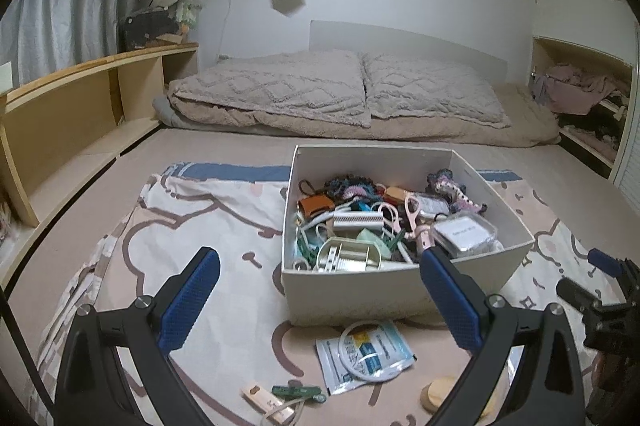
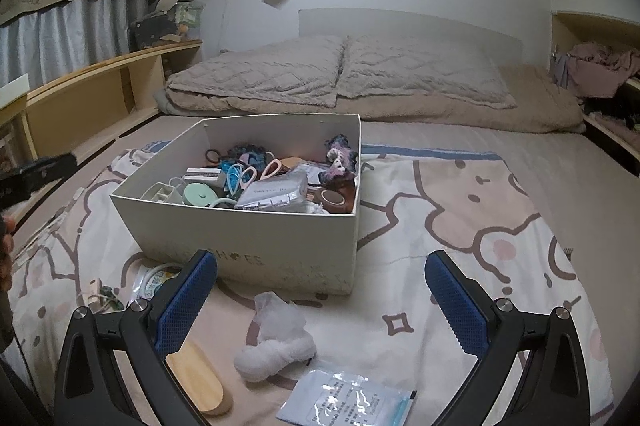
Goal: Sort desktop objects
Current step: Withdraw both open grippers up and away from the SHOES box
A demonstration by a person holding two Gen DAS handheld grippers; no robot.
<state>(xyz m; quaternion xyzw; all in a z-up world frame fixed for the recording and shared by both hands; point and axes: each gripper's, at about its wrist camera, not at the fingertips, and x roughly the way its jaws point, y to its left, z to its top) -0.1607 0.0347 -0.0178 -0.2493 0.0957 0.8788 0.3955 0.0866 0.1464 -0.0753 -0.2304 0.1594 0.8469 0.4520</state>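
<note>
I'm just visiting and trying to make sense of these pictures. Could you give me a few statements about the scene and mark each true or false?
1. Both grippers, left and right, are open and hold nothing. True.
2. The white box is empty. False: it is full of small odds and ends.
3. A white ring lies on a plastic packet in front of the box. True.
4. The wooden oval piece lies inside the box. False: it lies on the patterned blanket, outside it.

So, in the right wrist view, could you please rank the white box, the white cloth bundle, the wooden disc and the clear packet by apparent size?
1. White box, clearly largest.
2-4. White cloth bundle, clear packet and wooden disc: too alike to rank.
</note>
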